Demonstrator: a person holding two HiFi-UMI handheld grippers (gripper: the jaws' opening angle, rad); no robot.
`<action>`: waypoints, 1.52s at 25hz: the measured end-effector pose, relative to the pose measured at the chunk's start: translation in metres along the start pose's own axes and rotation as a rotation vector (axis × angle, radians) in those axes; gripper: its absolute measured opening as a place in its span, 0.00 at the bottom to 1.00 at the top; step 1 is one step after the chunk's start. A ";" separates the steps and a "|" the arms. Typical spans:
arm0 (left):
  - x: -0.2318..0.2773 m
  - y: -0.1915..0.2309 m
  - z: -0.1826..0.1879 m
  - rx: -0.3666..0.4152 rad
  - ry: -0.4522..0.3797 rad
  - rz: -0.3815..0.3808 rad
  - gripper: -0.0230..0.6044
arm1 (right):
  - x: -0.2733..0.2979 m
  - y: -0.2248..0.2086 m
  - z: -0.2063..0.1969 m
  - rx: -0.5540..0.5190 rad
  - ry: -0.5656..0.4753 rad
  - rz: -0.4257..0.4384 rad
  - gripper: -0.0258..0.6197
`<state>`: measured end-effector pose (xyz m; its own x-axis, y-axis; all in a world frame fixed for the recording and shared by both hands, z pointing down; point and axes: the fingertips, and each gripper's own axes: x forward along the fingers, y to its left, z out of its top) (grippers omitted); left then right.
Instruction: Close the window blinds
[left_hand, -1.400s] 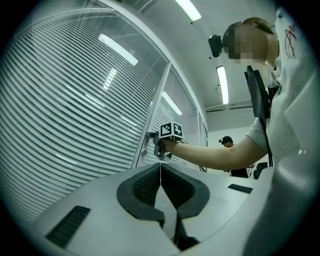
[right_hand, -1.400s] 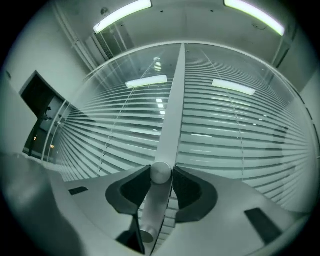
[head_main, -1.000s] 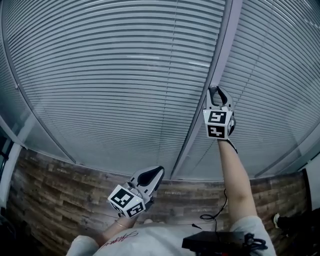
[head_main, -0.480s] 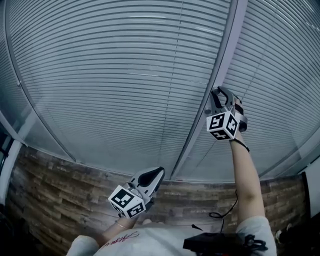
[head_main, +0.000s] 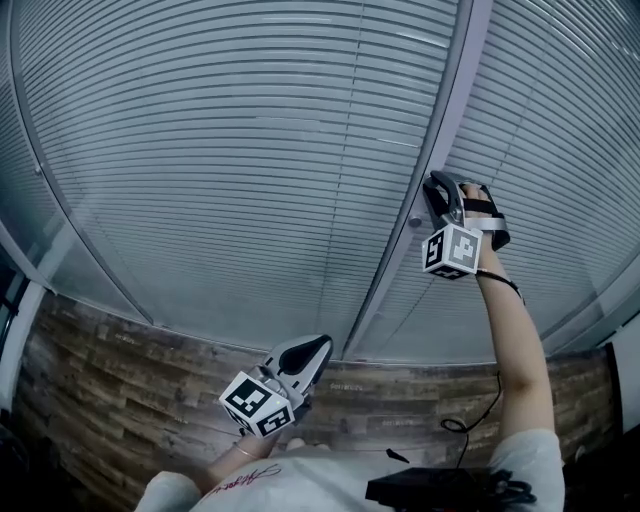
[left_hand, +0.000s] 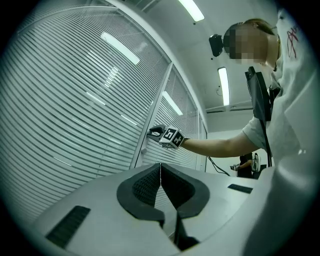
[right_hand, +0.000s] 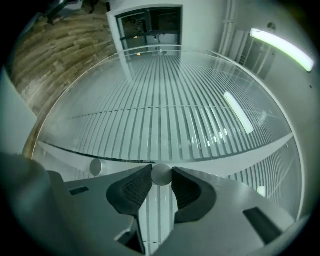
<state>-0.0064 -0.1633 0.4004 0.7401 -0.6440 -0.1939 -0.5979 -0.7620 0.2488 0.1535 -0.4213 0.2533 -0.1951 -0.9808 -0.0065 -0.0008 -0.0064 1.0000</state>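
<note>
1. The blinds (head_main: 250, 150) fill the glazed wall straight ahead of both hand-held grippers, with the slats running level across every panel.
2. A small round knob (right_hand: 161, 175) sticks out of the grey post (head_main: 440, 110) between two panels. It sits right between the pad tips of my right hand-held gripper (right_hand: 161, 170).
3. That hand-held gripper is closed on the knob, one pad touching each side, and I am holding it up against the post at the end of a raised forearm (head_main: 510, 350).
4. A second knob (right_hand: 95, 166) is on the same post, just to the left of the right hand-held gripper in its own view, and nothing is touching it.
5. My left hand-held gripper (left_hand: 160, 167) hangs lower and nearer my body, well apart from the right one. Its jaws are pressed together with nothing between them, pointing towards the blinds.
6. Below both, the wood-plank floor (head_main: 120, 390) runs along the foot of the glazing.
</note>
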 end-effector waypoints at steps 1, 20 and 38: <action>0.000 0.000 0.000 0.000 0.000 -0.001 0.07 | 0.001 0.001 0.001 -0.040 0.001 0.006 0.24; 0.008 -0.010 -0.003 -0.005 0.002 -0.036 0.07 | -0.007 -0.009 -0.002 0.293 0.030 -0.107 0.34; 0.008 -0.006 -0.009 -0.060 -0.006 -0.059 0.07 | -0.003 -0.015 -0.011 1.275 -0.011 -0.159 0.25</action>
<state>0.0063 -0.1630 0.4060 0.7715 -0.5986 -0.2155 -0.5335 -0.7933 0.2935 0.1646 -0.4208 0.2387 -0.1145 -0.9847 -0.1312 -0.9565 0.0736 0.2822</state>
